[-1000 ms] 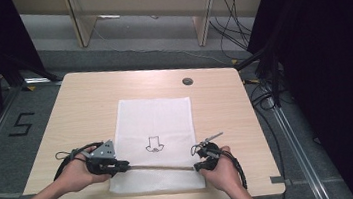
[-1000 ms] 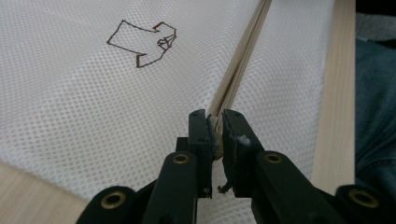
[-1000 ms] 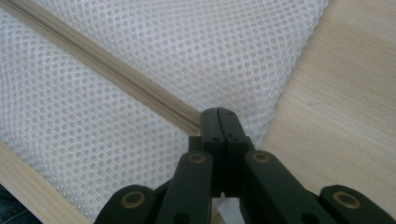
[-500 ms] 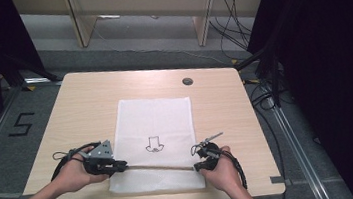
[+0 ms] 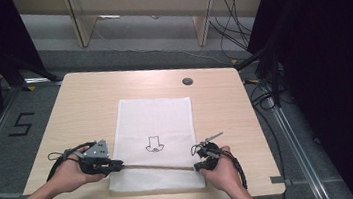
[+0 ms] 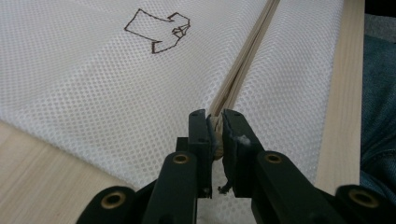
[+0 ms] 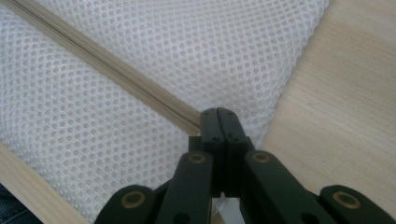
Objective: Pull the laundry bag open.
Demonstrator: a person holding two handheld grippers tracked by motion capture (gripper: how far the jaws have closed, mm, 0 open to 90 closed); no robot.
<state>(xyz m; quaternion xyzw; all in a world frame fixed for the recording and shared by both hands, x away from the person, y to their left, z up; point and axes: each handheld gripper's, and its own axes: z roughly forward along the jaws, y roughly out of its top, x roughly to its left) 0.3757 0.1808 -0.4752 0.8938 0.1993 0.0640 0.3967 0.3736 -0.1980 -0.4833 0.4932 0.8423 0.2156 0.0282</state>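
Note:
A white mesh bag [image 5: 154,124] lies flat on the wooden table [image 5: 84,105], with a small dark outline drawing [image 5: 153,144] at its middle. A beige zipper [image 5: 157,166] runs across the bag near its front edge. My left gripper [image 5: 117,164] is at the zipper's left end, and its jaws [image 6: 215,126] are pinched on a beige piece of the zipper [image 6: 243,70]. My right gripper [image 5: 195,166] is at the right end. There its jaws [image 7: 219,116] are pressed together where the zipper [image 7: 116,70] stops, near the bag's corner.
A round dark grommet [image 5: 187,81] sits in the table's far right part. The front table edge [image 6: 343,93] lies just behind the bag, with the person's jeans beyond it. Cables and desk legs stand on the floor past the table.
My left gripper has shifted very slightly to the left. The right hand has stayed where it was.

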